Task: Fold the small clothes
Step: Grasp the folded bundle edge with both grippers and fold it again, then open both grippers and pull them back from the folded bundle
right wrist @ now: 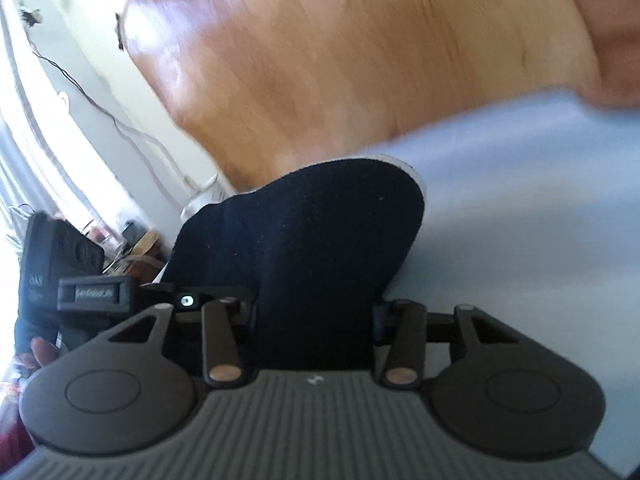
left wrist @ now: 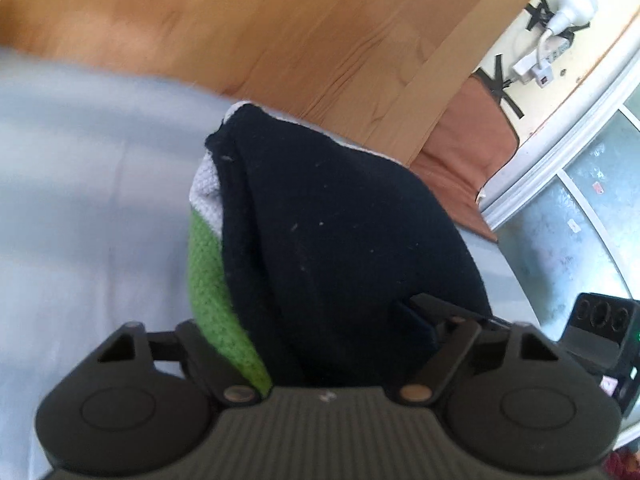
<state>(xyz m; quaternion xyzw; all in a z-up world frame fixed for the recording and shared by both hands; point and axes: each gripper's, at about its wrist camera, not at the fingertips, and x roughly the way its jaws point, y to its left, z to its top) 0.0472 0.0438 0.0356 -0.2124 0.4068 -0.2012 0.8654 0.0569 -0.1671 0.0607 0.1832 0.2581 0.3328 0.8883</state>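
A small knitted garment (left wrist: 336, 240), mostly black with a green band and a grey patch on its left side, hangs bunched in my left gripper (left wrist: 316, 340), which is shut on it. The same garment (right wrist: 316, 248) shows black in the right wrist view, held up by my right gripper (right wrist: 314, 320), which is shut on it. Both grippers lift it above a pale blue sheet (left wrist: 80, 200). The fingertips are buried in the cloth.
A wooden headboard (left wrist: 300, 28) rises behind the sheet. An orange-brown cushion (left wrist: 468, 144) lies at the right. A wall with a white plug and taped cables (left wrist: 556, 32) lies beyond. The other gripper's body (right wrist: 60, 276) shows at left in the right wrist view.
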